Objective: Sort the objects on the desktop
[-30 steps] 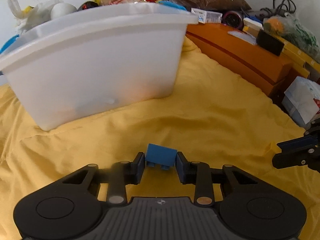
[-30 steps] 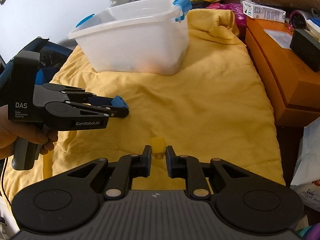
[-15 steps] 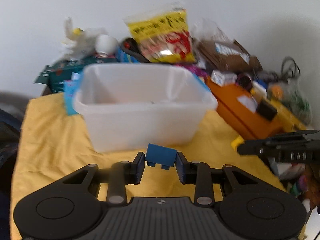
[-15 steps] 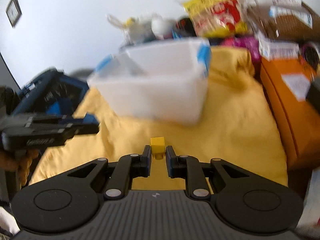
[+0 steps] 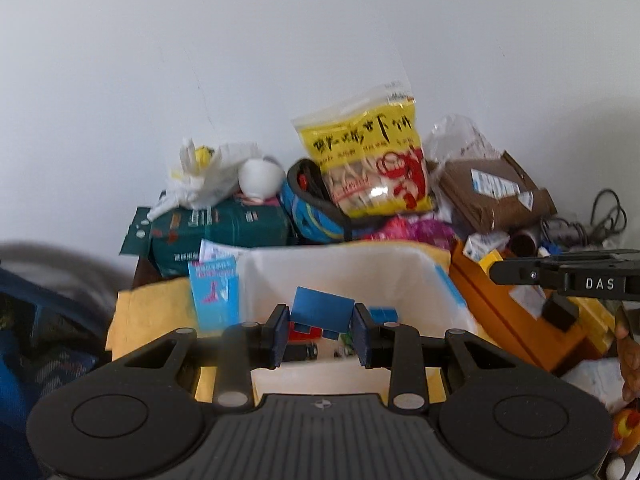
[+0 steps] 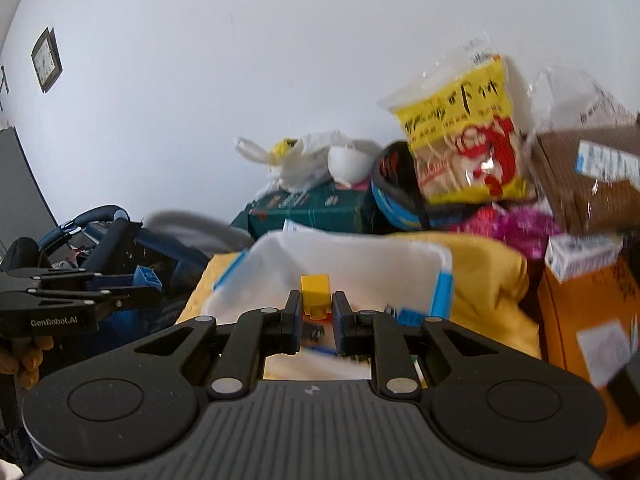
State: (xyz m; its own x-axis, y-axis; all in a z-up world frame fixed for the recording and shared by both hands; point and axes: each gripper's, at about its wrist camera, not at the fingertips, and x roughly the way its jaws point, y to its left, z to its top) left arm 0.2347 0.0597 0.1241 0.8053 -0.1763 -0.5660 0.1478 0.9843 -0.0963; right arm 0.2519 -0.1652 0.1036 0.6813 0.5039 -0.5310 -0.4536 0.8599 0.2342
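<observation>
A blue block (image 5: 323, 309) is pinched between the pads of the left gripper (image 5: 320, 334), its studs turned downward, and it is held tilted in the air above the near part of the white bin (image 5: 420, 276). In the right wrist view the same left gripper (image 6: 150, 286) is seen from the side at the left edge, with the blue block (image 6: 147, 279) at its tips, level with the bin's left end. A small yellow block (image 6: 316, 293) is clamped between the closely pressed fingers of the right gripper (image 6: 316, 312) and is carried over the open white bin (image 6: 352, 258). Inside the bin, several small pieces, among them red and blue ones (image 5: 384, 314), are seen lying on the bottom; the rest are too blurred to be told apart. The bin is set on a yellow cloth (image 6: 496, 292), and blue handle clips (image 6: 442, 294) are fitted at its ends. Behind the bin a pile of clutter is stacked against the white wall: a yellow snack bag (image 5: 372, 160), a dark green box (image 5: 224, 228), a white plastic bag (image 5: 204, 180) and a brown package (image 5: 492, 192). To the right an orange box (image 5: 504, 312) is placed beside the cloth. The right gripper (image 5: 560, 276) is also seen in the left wrist view, reaching in from the right edge.
</observation>
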